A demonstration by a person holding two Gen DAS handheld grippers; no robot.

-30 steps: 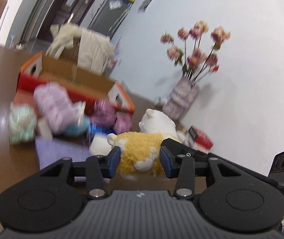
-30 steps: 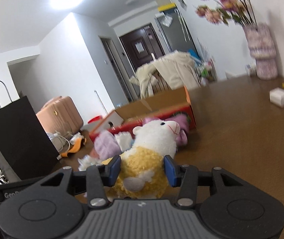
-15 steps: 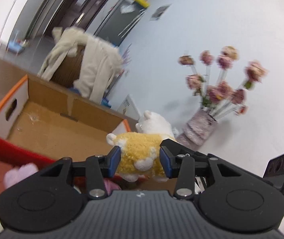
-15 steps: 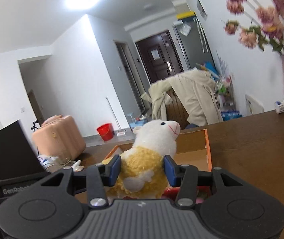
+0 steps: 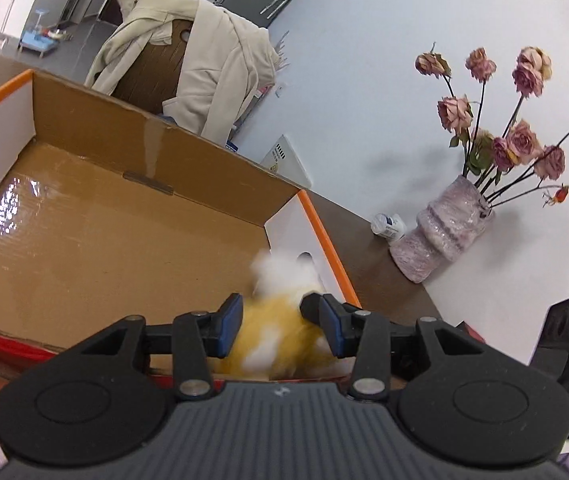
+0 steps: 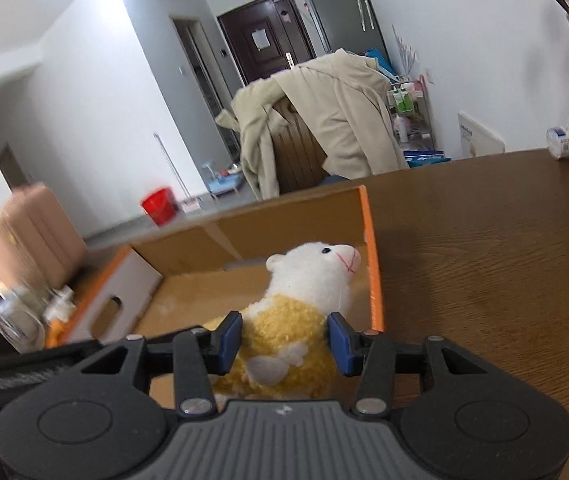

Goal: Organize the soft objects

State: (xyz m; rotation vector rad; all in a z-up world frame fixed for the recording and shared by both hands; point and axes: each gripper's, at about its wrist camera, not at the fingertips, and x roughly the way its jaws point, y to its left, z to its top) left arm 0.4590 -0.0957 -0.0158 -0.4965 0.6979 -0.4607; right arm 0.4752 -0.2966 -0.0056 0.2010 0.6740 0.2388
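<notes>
the plush sheep (image 6: 284, 336) has a curly yellow fleece body, a smooth white head with a stitched pink mouth and small white felt-like feet. it sits low in the right end of the open cardboard box (image 5: 96, 236), a shallow rectangular tray with matte brown corrugated walls, orange rims and an oval hand hole. in the left wrist view the sheep (image 5: 280, 332) is motion-blurred. the left gripper (image 5: 280, 326) and the right gripper (image 6: 284, 340) each flank its body with blue pads, jaws spread wide; whether the pads press the fleece or just touch it, i cannot tell. the box rests on a glossy wood-grain table (image 6: 484, 264)
</notes>
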